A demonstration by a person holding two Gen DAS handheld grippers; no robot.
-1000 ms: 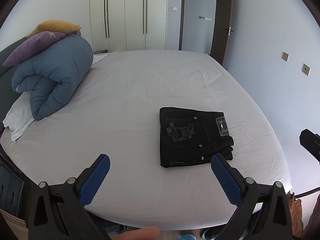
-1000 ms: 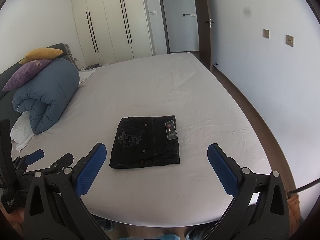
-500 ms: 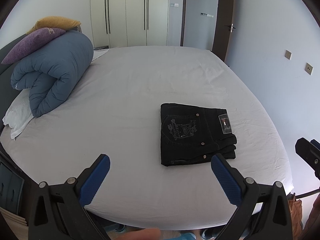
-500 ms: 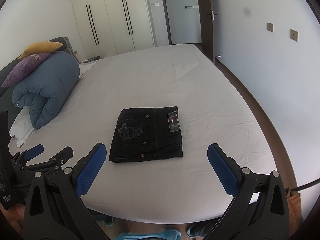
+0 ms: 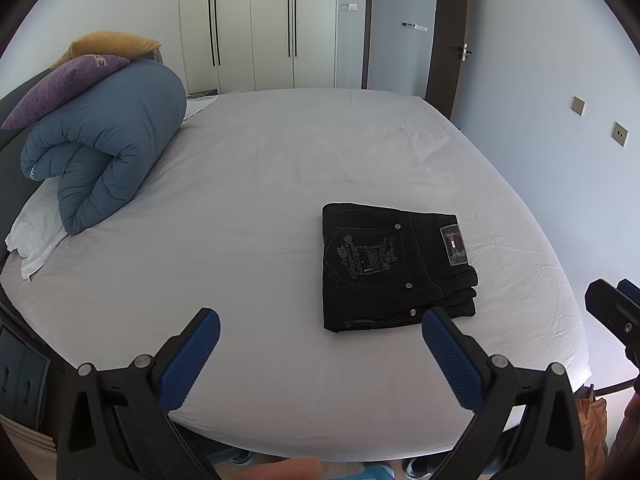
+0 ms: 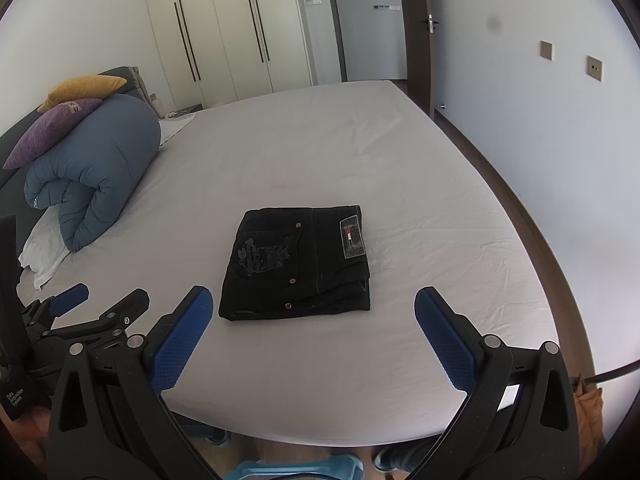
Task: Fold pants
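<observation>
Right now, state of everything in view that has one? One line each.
black pants: folded into a compact stack, flat on the bed, not held
left gripper: open, empty
right gripper: open, empty
blue duvet: rolled up
wardrobe doors: closed
room door: open

Pale walls (image 6: 520,128); cream floor-to-ceiling wardrobe with long dark handles (image 5: 256,24); open dark-framed doorway (image 5: 400,28); brown wooden floor (image 6: 500,184).

White-sheeted bed (image 5: 260,200) bearing folded pants (image 5: 392,268), rolled duvet (image 5: 108,152).
</observation>
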